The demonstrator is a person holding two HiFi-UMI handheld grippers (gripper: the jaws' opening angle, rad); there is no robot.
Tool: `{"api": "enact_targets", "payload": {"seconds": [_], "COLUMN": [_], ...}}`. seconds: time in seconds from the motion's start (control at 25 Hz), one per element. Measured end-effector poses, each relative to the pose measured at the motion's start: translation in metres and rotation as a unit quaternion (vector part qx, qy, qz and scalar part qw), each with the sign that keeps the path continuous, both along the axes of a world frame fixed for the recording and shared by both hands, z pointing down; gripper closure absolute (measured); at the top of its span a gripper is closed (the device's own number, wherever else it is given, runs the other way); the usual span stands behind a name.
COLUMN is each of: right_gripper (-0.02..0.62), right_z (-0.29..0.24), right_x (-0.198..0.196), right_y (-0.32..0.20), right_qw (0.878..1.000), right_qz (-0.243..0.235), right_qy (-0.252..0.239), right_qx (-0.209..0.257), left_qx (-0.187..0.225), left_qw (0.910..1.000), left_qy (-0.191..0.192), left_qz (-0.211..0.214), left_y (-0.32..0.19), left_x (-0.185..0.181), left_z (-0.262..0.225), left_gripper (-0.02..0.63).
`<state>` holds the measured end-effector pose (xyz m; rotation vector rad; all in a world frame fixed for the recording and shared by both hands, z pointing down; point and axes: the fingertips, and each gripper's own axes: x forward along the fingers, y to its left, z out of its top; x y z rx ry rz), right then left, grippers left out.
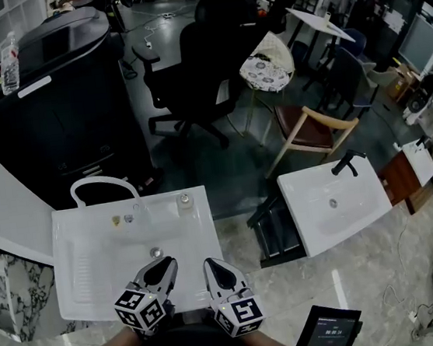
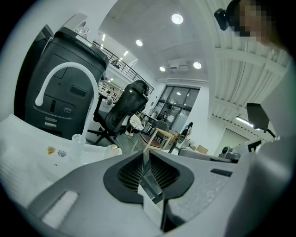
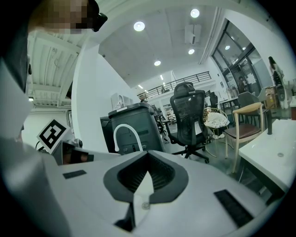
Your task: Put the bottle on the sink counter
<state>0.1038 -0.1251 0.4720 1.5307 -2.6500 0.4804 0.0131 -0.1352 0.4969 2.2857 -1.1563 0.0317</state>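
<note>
Head view: left tongs (image 1: 161, 267), right tongs (image 1: 215, 267) above sink (image 1: 94, 258) near edge

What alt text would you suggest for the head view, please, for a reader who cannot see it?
Two handheld grippers, the left gripper and the right gripper, both shut and empty, hover side by side over a white sink with an arched faucet. A clear bottle stands on a black machine at upper left.

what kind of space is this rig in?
Likely an open office or lab set up for testing: a white sink, a second sink set apart from it, and a black office chair behind.
</note>
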Motion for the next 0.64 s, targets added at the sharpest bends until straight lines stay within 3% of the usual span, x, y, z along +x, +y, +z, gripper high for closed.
{"api": "enact_targets", "payload": {"seconds": [0.64], "right_gripper": [0.600], "right_z": [0.0003], "right_x": [0.0032], "right_y": [0.0014], "right_qw": [1.000], "right_qz": [0.005], "right_qy": [-0.004], "right_qx": [-0.004], "left_qx": [0.007], "left_qw": [0.9999], "left_qy": [-0.012], "left_qz": [-0.001], "left_y": [0.0012], "left_x": [0.0005], "left_z": [-0.0004], "left_gripper": [0.566]}}
